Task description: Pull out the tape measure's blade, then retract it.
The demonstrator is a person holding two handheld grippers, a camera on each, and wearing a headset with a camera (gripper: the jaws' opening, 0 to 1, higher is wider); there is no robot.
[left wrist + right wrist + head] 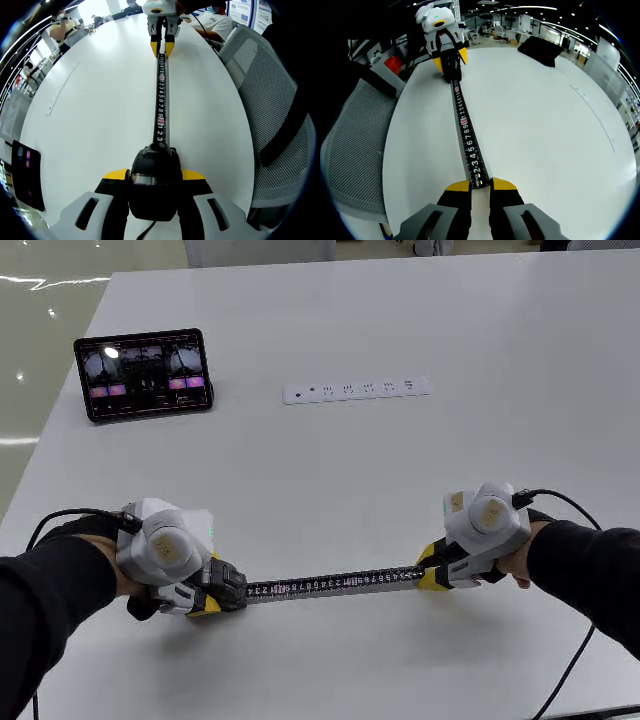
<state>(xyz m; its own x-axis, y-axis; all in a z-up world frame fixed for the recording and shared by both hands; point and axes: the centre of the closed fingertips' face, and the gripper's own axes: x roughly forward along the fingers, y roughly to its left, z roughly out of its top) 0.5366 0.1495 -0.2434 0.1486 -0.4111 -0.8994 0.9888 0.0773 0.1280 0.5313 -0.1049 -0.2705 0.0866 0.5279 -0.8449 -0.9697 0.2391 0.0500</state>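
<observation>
My left gripper (207, 598) is clamped around the black tape measure case (226, 584), one yellow-tipped jaw on each side of it, and in the left gripper view the case sits squarely between those tips, low over the white worktop (400, 470). My right gripper (432, 570) has its jaws drawn in narrow and pinches the free end of the blade (335, 584); in the right gripper view the end of the strip sits right in the small gap between the two yellow tips. The blade is pulled out and runs in a straight line from the mouth of the case on my left to the pinch on my right. It is dark with pale numerals and a few red marks along it. It lies close along the worktop near the edge by me, though I cannot tell whether it touches the surface. Both my hands are at about the same height, well apart, with black sleeves behind them and a cable trailing from each gripper. Farther across the worktop, well clear of the blade, a tablet (143, 373) with a lit screen lies to the left and a white power strip (357, 390) lies near the middle. A grey mesh chair back (270, 100) stands beside the worktop's edge in the left gripper view.
</observation>
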